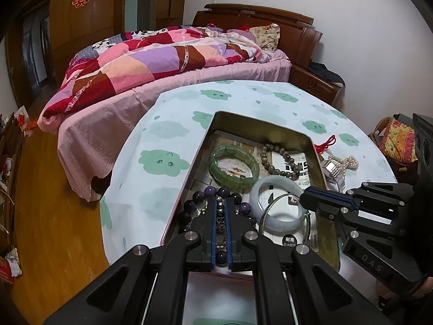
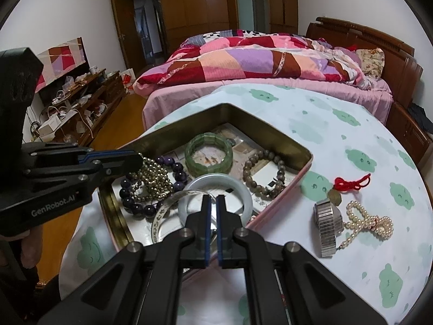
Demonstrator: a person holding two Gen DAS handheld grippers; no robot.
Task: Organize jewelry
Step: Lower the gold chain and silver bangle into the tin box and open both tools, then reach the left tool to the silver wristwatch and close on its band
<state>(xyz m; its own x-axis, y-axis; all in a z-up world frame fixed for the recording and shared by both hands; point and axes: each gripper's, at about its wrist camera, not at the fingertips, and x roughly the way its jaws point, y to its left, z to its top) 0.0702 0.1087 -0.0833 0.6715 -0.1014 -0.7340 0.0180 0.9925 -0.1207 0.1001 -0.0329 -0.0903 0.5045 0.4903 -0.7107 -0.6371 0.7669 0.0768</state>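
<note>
An open metal tin point(image 1: 213, 124) point(image 2: 295, 146) on the table holds a green bangle point(image 1: 234, 166) point(image 2: 208, 155), a brown bead bracelet point(image 1: 281, 157) point(image 2: 263, 174), a white jade bangle point(image 1: 276, 199) point(image 2: 216, 187), a purple bead bracelet point(image 1: 216, 197) point(image 2: 151, 189) and a thin silver bangle point(image 1: 281, 216) point(image 2: 165, 216). My left gripper point(image 1: 221, 203) point(image 2: 135, 159) is shut on a gold bead chain point(image 1: 220, 214) point(image 2: 154, 178) over the tin. My right gripper point(image 2: 213, 200) point(image 1: 304, 196) is shut on the silver bangle's rim.
Outside the tin on the cloud-print tablecloth point(image 2: 351, 140) lie a metal watch point(image 2: 327, 224) point(image 1: 334, 172), a pearl necklace point(image 2: 370, 222) point(image 1: 347, 162) and a red-cord charm point(image 2: 349, 185) point(image 1: 326, 142). A bed point(image 1: 162, 62) stands behind the table.
</note>
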